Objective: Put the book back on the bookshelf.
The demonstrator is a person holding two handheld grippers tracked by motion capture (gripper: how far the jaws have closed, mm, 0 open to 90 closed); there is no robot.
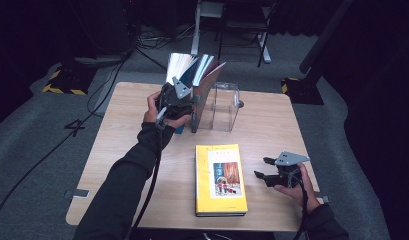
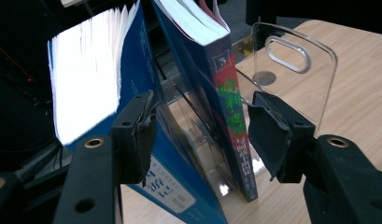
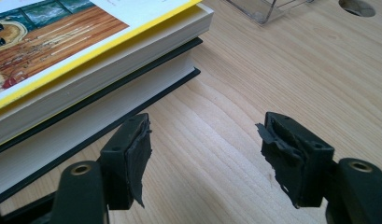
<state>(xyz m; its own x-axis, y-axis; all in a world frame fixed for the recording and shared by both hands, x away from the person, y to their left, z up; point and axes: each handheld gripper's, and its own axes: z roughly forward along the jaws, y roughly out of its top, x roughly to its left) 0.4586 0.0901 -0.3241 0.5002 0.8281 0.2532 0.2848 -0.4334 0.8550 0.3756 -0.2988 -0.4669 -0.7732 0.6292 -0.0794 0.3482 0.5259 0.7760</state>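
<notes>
Two books stand fanned open in a clear acrylic holder (image 1: 225,106) at the back of the table. One is a blue book (image 2: 175,164) that leans left with its white pages spread. The other has a dark spine with red and green lettering (image 2: 231,117). My left gripper (image 2: 202,135) is open, and its jaws straddle both books at their lower part. In the high view the left gripper (image 1: 184,101) sits at the holder's left end. A yellow book (image 1: 220,178) lies flat on a black-covered book (image 3: 86,122). My right gripper (image 1: 261,168) is open just right of that stack, low over the wood.
The wooden table (image 1: 272,131) has a round hole (image 3: 357,6) beside the holder. The holder's end wall has a slot handle (image 2: 288,54). Cables, a stand base with yellow-black tape (image 1: 67,81) and furniture legs (image 1: 264,47) are on the floor behind.
</notes>
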